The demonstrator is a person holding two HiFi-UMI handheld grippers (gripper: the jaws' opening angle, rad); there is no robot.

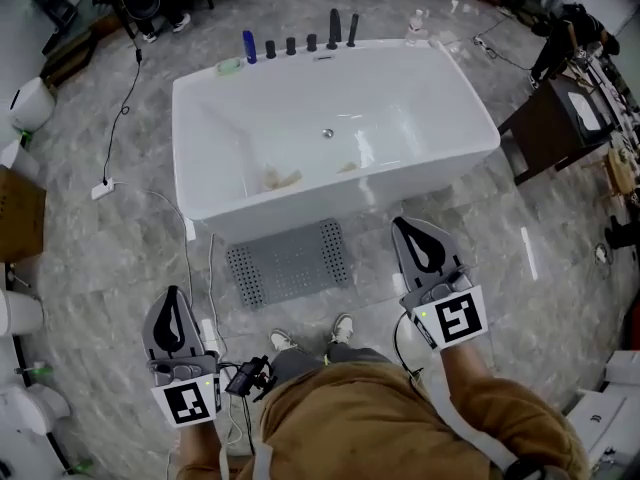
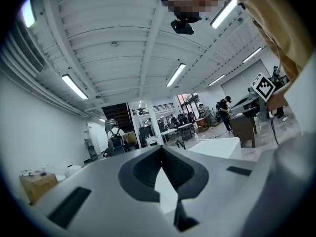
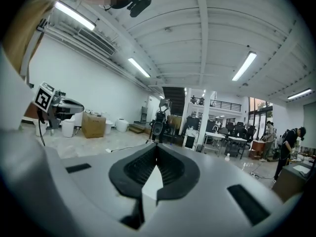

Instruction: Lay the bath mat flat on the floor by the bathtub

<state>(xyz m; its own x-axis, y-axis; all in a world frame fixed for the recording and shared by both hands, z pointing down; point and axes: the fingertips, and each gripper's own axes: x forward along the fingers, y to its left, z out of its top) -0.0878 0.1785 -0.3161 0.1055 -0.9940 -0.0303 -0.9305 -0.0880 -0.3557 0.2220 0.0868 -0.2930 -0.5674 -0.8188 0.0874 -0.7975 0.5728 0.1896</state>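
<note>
The mat (image 1: 290, 262) lies flat on the floor, just beside the tub (image 1: 300, 210), so I think the job is about done. Your left gripper (image 1: 176, 308) and right gripper (image 1: 415, 238) are both closed tight, with nothing in them. Look at the mat's corners. If one curls, press it down. Your shoes (image 1: 343, 328) are near its front edge, so do not kick it. A cable (image 1: 190, 258) runs on the floor to the mat's left. Bottles (image 1: 300, 40) stand on the tub's far rim.
</note>
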